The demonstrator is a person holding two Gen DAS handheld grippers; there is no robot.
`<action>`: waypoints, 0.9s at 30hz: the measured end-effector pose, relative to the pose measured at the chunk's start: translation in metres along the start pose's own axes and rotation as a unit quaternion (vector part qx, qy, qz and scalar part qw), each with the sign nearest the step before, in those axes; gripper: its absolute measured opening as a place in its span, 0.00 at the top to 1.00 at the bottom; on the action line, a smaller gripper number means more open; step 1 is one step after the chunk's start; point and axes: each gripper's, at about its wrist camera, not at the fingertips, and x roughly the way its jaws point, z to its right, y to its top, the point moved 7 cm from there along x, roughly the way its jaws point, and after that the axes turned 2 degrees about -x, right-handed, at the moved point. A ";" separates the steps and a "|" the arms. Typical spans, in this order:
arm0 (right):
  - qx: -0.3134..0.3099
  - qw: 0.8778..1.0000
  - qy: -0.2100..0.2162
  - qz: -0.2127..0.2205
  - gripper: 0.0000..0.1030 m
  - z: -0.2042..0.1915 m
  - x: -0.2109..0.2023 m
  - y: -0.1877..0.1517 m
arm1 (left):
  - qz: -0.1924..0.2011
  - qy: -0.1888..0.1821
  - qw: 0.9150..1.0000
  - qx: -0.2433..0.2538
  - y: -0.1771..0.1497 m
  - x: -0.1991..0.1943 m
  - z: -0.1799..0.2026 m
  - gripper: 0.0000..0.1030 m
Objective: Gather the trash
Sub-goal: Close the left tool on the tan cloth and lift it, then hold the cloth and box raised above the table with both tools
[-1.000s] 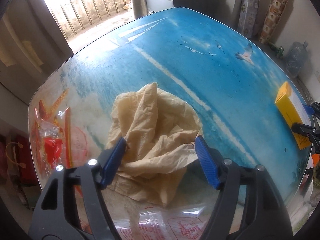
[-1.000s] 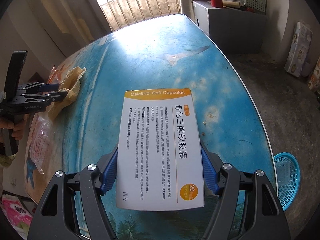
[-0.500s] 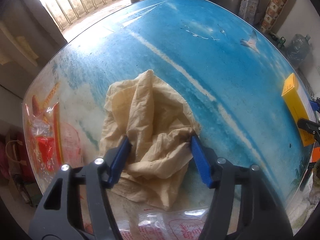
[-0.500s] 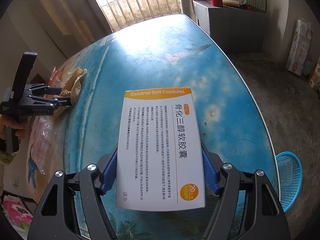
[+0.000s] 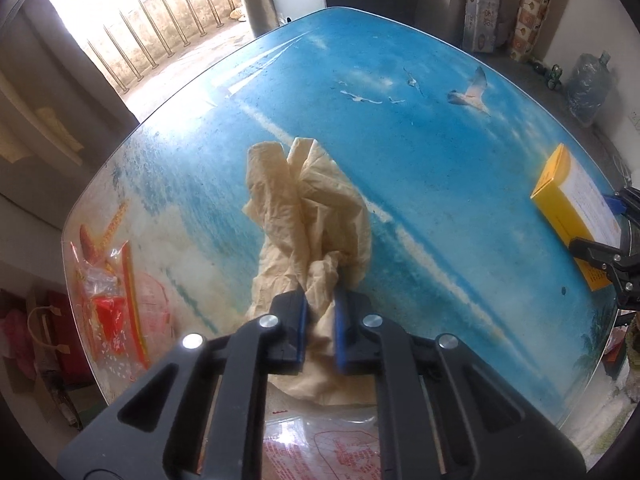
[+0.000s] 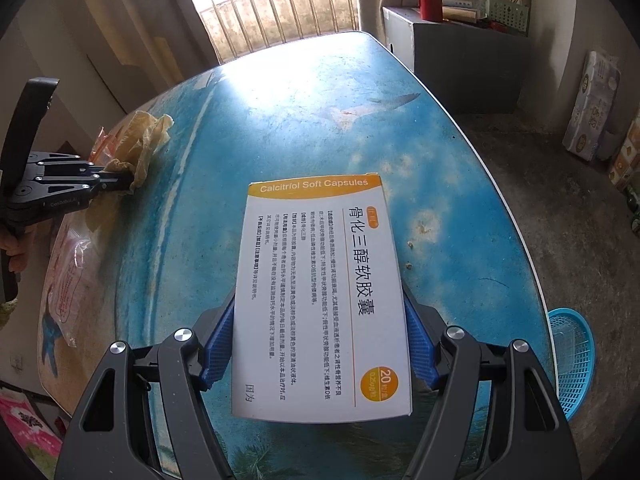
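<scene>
We hold left gripper (image 5: 320, 330) pinched on crumpled tan plastic bag (image 5: 308, 216), jaws just closed, bag bunched between pads, frame centre on blue table (image 5: 420, 168). Right gripper (image 6: 318, 344) clamps medicine box (image 6: 320, 300), long axis running away from tongs. Label: "Calcitriol Soft Capsules", "20". Blue basket (image 6: 572, 360) lower right, off table edge, nearer right hand.

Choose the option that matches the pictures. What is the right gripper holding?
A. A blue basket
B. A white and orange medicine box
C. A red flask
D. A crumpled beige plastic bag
B: in the right wrist view, the right gripper has its blue pads pressed on both long sides of the medicine box, above the table.
</scene>
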 end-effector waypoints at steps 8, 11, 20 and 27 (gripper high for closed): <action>0.016 1.000 0.020 0.004 0.32 0.003 -0.001 0.000 | 0.113 -0.213 0.967 -0.080 -0.006 -0.118 0.062 0.91; 0.016 1.000 0.017 0.006 0.32 0.003 -0.001 0.000 | 0.106 -0.319 0.931 -0.142 -0.032 -0.124 0.086 0.91; 0.018 1.000 0.023 0.004 0.32 0.005 -0.002 0.000 | 0.034 -0.315 0.911 -0.265 -0.100 -0.043 0.105 0.91; 0.017 1.000 0.026 0.005 0.32 0.006 -0.003 0.000 | 0.045 -0.199 0.962 -0.182 -0.094 -0.040 0.103 0.89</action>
